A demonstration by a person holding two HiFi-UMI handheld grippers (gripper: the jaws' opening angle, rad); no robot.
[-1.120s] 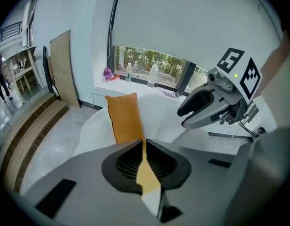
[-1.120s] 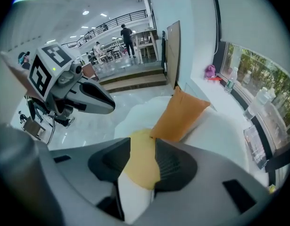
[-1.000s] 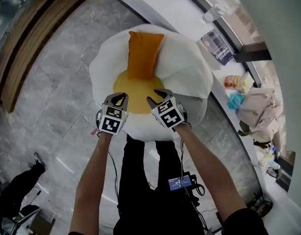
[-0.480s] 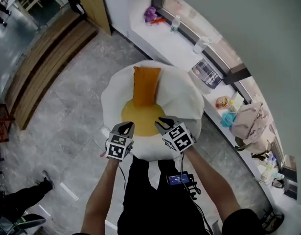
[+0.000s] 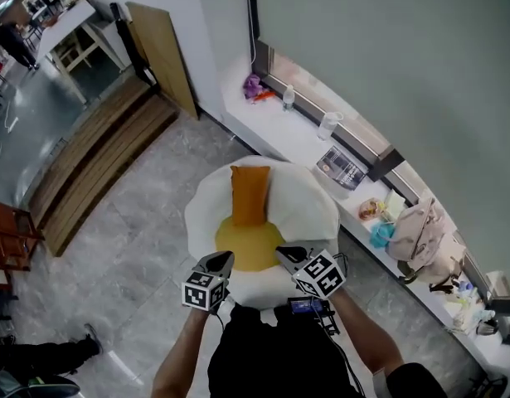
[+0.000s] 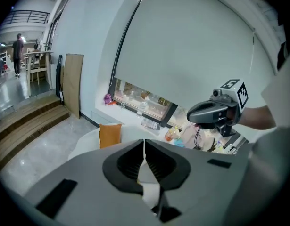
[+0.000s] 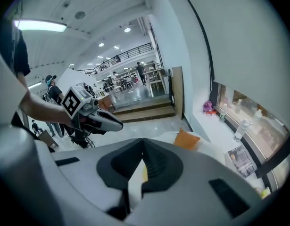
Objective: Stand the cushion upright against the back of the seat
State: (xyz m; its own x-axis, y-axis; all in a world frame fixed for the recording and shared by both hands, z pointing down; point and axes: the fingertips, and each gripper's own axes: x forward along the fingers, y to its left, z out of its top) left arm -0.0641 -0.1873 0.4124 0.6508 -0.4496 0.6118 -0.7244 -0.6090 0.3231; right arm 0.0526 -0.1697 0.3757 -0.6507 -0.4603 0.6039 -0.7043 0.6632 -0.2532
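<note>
Premises: a room with a grey tiled floor (image 5: 114, 247). Wooden steps (image 5: 89, 168) lie at the left of the head view, and a wooden board (image 5: 162, 56) leans on the white wall. A white window ledge (image 5: 292, 135) runs along the right side beneath a lowered blind (image 5: 387, 48). On the ledge are a clear bottle (image 5: 327, 125), a magazine (image 5: 342, 167) and a pale bag (image 5: 425, 230).

Seat: a round white seat (image 5: 308, 206) with a yellow centre (image 5: 246, 247) stands on the floor just beside the ledge.

Cushion: the orange cushion (image 5: 250, 193) stands upright at the far edge of the yellow centre. Its rear face rests against the raised white back of the seat. Both tools are well apart from it.

Left hand-held gripper (image 5: 224, 258): held over the near edge of the seat, pointing toward the cushion. Its own view shows the jaws pressed fully together with nothing between them.

Right hand-held gripper (image 5: 288, 253): held alongside the left one, not touching it, and pointing the same way. Its jaws meet tip to tip and hold nothing.

The person's forearms and dark clothing fill the bottom of the head view.
</note>
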